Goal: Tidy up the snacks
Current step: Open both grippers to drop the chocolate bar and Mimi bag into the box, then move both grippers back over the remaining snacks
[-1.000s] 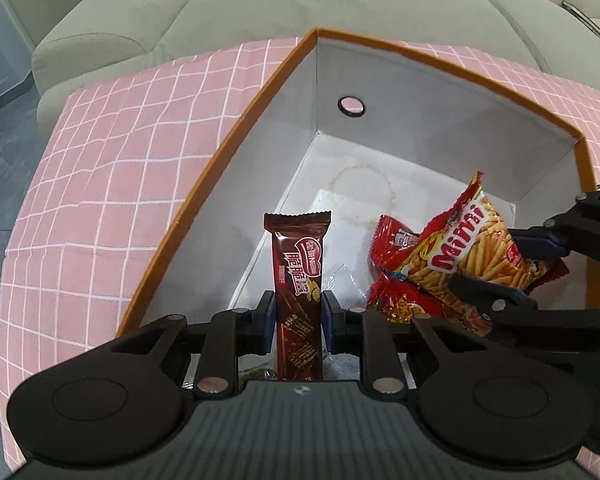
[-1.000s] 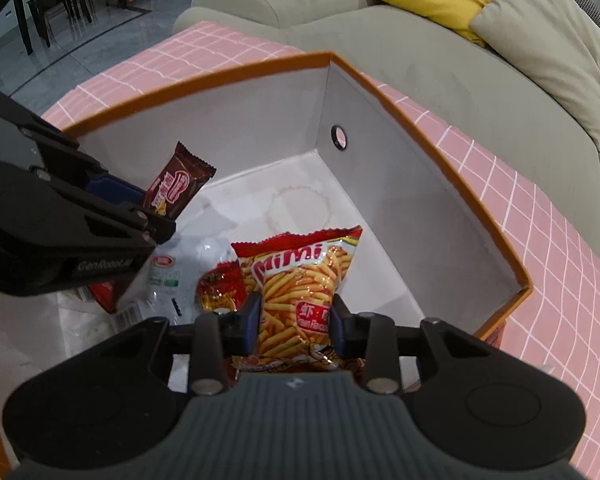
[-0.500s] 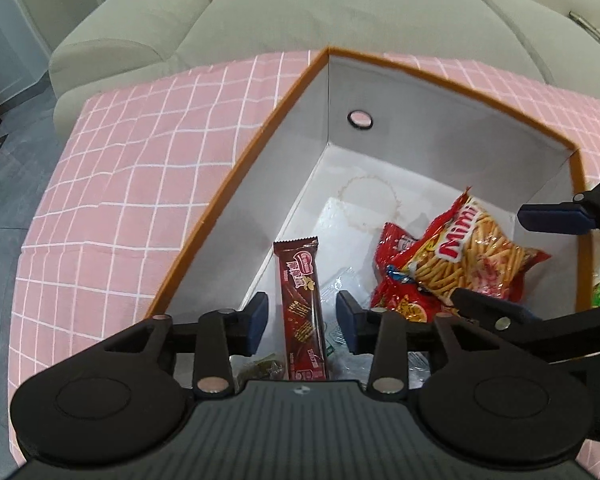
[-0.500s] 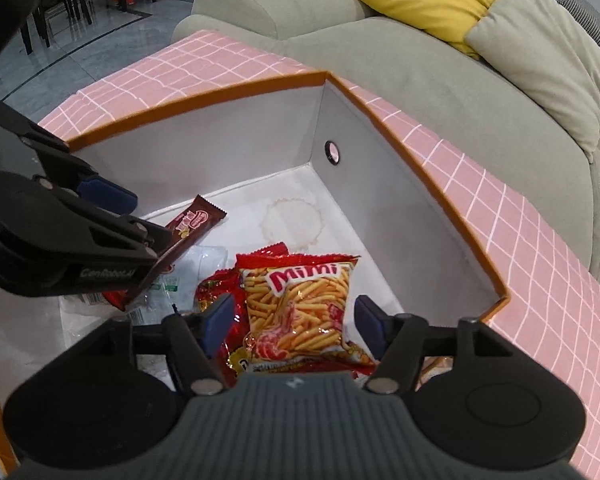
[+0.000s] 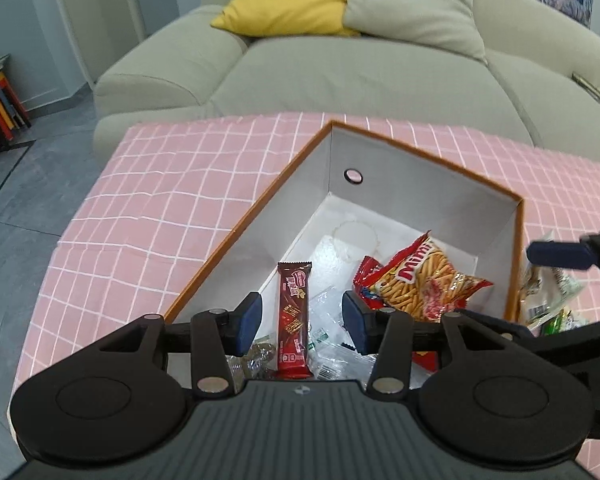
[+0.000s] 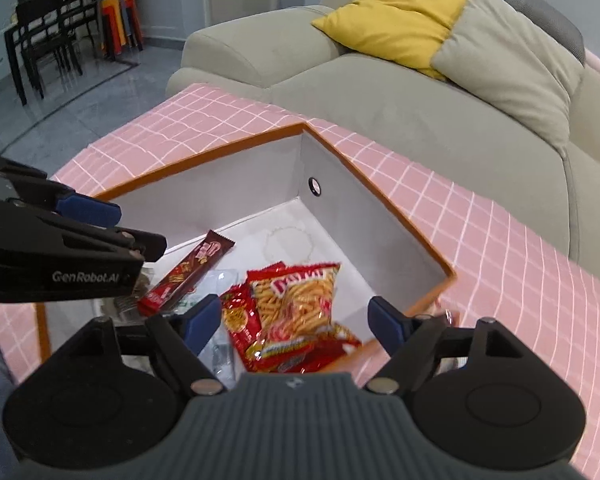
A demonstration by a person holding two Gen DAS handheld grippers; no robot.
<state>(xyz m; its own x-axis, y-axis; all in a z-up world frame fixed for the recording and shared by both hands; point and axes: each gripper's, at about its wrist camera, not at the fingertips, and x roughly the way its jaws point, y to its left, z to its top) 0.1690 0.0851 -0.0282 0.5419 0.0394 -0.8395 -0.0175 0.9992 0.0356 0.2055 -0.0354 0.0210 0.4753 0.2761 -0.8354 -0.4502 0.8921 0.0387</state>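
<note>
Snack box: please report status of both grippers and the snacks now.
Left gripper, right gripper open, jaws just opened, empty. Chocolate bar, Mimi bag lie in box. Nothing blocking.

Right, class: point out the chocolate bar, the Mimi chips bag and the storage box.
chocolate bar (image 5: 294, 312), left wrist view, middle of wrapper.
Mimi chips bag (image 5: 418, 282), left wrist view, printed front.
storage box (image 5: 428, 156), left wrist view, far orange rim.

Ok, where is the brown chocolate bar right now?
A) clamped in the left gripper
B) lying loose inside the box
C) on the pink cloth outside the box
B: the chocolate bar lies in the box, the left gripper open above it, pads clear.
</note>
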